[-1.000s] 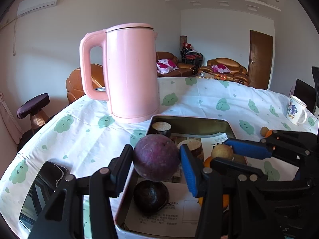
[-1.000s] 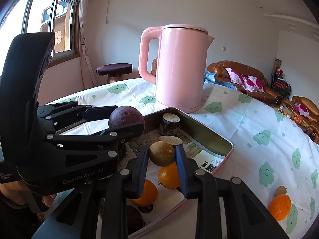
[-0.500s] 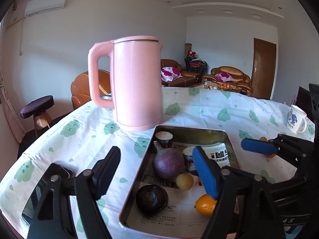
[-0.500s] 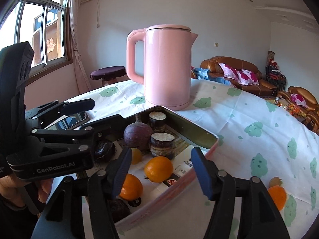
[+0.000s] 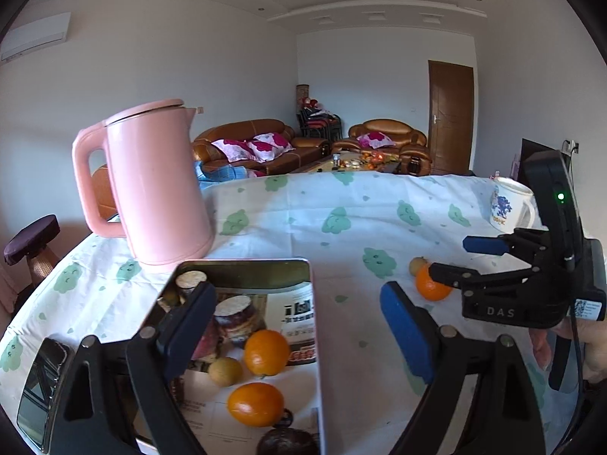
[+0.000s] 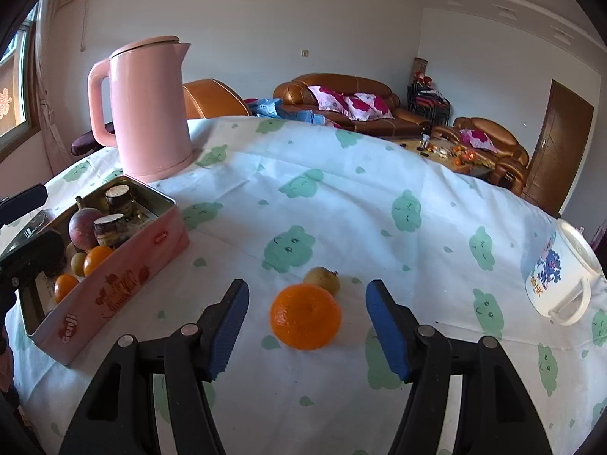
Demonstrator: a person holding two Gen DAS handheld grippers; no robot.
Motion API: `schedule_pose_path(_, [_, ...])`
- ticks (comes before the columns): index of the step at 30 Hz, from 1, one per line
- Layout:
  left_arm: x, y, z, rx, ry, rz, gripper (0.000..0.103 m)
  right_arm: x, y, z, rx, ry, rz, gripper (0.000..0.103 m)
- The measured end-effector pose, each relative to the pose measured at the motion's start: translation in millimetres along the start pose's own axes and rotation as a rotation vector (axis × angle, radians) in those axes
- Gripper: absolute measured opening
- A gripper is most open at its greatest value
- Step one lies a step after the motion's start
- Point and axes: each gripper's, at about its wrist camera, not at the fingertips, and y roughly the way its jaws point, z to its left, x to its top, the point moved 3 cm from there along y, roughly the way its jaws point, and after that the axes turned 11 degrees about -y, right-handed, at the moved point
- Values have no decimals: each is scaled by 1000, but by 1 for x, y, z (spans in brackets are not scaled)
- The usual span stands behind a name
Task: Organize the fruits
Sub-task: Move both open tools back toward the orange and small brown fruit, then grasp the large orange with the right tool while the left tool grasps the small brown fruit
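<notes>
A pink metal tin (image 6: pixel 125 284) (image 5: pixel 242 263) on the tablecloth holds oranges (image 5: pixel 265 352), a small yellow-brown fruit (image 5: pixel 225 371), a purple fruit (image 6: pixel 85 227) and dark jars (image 6: pixel 110 229). My right gripper (image 6: pixel 307 324) is open and empty, with a loose orange (image 6: pixel 305 316) on the cloth between its fingers and a small brown fruit (image 6: pixel 322 280) just behind it. My left gripper (image 5: pixel 299 326) is open and empty above the tin's right edge. The loose orange (image 5: pixel 430 287) also shows in the left wrist view beside the right gripper's body.
A pink kettle (image 6: pixel 148 106) (image 5: pixel 159 185) stands behind the tin. A white mug (image 6: pixel 561 276) (image 5: pixel 510 204) sits at the right on the tablecloth. A phone (image 5: pixel 41 379) lies left of the tin. Sofas stand beyond the table.
Both grippers opened and dropped their fruits into the tin. Both have since swung right; the right gripper now frames the loose orange on the cloth.
</notes>
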Motion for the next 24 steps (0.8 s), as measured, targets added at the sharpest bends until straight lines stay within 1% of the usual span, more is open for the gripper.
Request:
schedule_pose_path(2, [-1, 4, -10, -8, 18, 10, 91, -4, 8, -2, 18, 13, 24, 66])
schedule_pose_path(5, [-1, 10, -18, -13, 36, 26, 91, -6, 15, -3, 51, 27, 37, 66])
schedule_pose_path(11, [1, 15, -30, -17, 63, 34, 91, -7, 29, -3, 83, 56, 87, 66])
schedule_pose_path(12, [1, 16, -32, -16, 67, 36, 91, -10, 32, -4, 80, 60, 111, 65])
schedule_pose_path(13, [1, 17, -34, -18, 71, 39, 91, -12, 34, -4, 80, 65, 124, 54])
schedule_pose_path(14, [1, 19, -36, -19, 76, 43, 91, -13, 34, -4, 103, 71, 120, 50])
schedule_pose_path(15, [1, 21, -38, -20, 79, 49, 91, -14, 33, -5, 110, 80, 117, 50])
schedule_pose_path(17, [1, 27, -43, -23, 82, 65, 91, -15, 31, -7, 94, 75, 112, 50])
schedule_pose_path(20, [1, 36, -52, -29, 84, 87, 91, -15, 21, -17, 60, 87, 73, 50])
schedule_pose_path(24, [3, 51, -68, -43, 81, 131, 91, -18, 13, -48, -38, 131, 50, 50])
